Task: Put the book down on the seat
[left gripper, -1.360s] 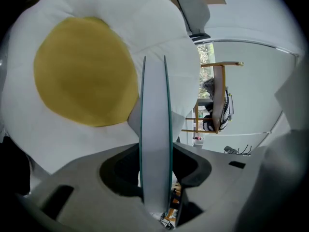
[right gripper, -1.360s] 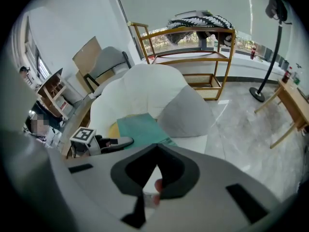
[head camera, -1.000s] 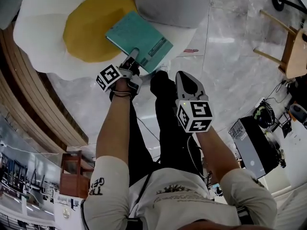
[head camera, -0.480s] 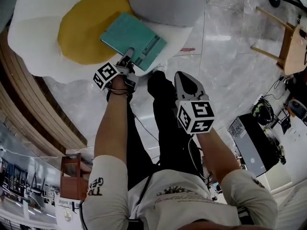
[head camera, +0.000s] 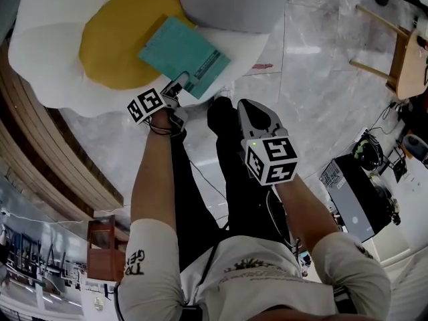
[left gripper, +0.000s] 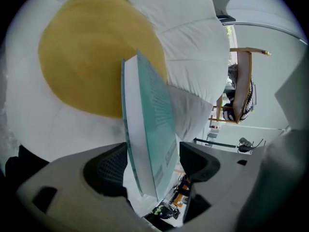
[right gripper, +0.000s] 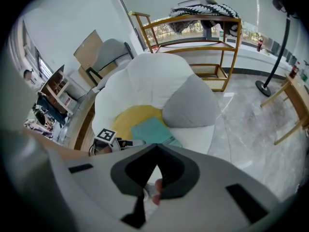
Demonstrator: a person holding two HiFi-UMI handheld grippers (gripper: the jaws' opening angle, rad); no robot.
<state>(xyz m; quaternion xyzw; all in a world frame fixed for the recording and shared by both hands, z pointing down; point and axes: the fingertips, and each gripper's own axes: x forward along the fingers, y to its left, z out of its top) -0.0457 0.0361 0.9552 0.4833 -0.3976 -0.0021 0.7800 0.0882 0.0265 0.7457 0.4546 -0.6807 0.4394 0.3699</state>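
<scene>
A teal book lies slanted over the yellow centre of a white flower-shaped seat. Its near corner sits between the jaws of my left gripper. In the left gripper view the book stands edge-on between the two pads. Those jaws have just been opening, and a gap shows beside the right pad. My right gripper hangs over the person's legs, away from the seat, with its jaw tips together and nothing in them. The right gripper view shows the book on the seat from afar.
A grey cushion lies on the seat's right side. The person's dark legs stand on marble floor. There is a wooden chair at right, a black box lower right, a wooden shelf behind the seat, and wooden slats at left.
My left gripper and the book have moved up and left in the head view, further onto the seat. The right gripper has stayed where it was.
</scene>
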